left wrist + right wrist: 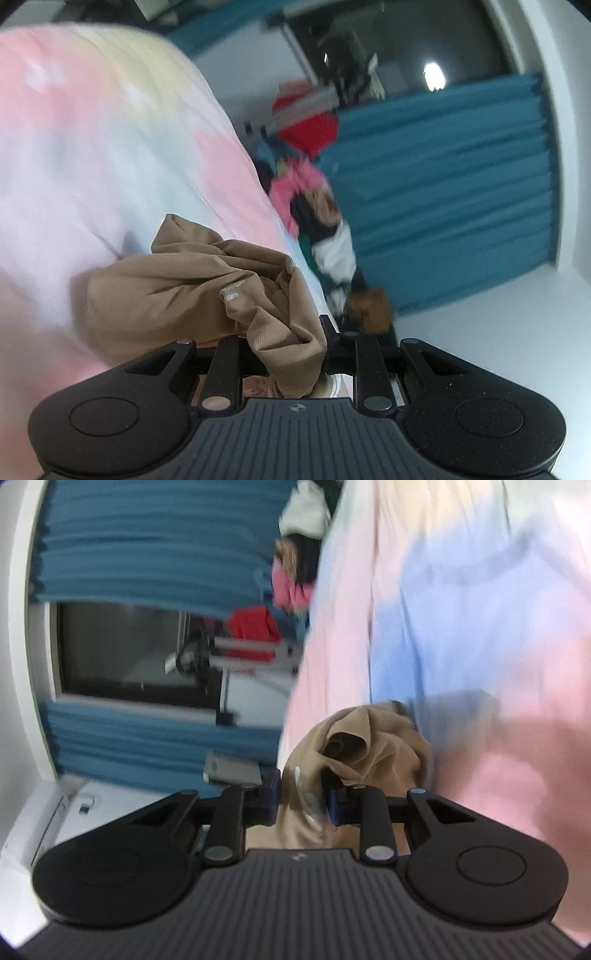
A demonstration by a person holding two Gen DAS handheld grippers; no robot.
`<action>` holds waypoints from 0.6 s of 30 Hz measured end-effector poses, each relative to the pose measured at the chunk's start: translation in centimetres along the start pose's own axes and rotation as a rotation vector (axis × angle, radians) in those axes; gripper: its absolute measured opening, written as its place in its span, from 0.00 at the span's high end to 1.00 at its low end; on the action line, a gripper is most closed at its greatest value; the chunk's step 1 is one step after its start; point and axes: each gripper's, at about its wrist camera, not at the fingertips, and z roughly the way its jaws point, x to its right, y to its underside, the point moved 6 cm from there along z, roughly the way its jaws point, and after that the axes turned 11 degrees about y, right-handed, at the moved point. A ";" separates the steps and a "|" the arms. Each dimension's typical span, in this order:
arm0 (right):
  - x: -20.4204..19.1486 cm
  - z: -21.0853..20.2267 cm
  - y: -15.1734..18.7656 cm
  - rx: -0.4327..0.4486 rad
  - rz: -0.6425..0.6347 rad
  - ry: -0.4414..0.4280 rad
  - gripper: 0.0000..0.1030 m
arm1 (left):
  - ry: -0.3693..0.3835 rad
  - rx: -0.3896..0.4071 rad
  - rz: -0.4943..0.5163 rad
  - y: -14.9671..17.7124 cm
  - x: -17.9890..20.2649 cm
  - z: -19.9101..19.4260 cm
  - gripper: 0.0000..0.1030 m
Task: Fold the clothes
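Cloth [207,291] is pinched tight in both the left gripper [291,354] and right gripper [303,797], lifted and bunched, so next it needs spreading out flat to fold

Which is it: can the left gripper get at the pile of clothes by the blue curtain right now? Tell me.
Probably not. The left gripper is shut on the tan garment, so it has no free grip, and the clothes pile lies well beyond its fingers, past the pastel tie-dye cloth.
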 end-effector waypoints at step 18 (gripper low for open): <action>1.2 2.4 -27.1 0.458 -0.285 0.186 0.73 | -0.055 -0.290 0.324 7.4 4.7 34.2 0.77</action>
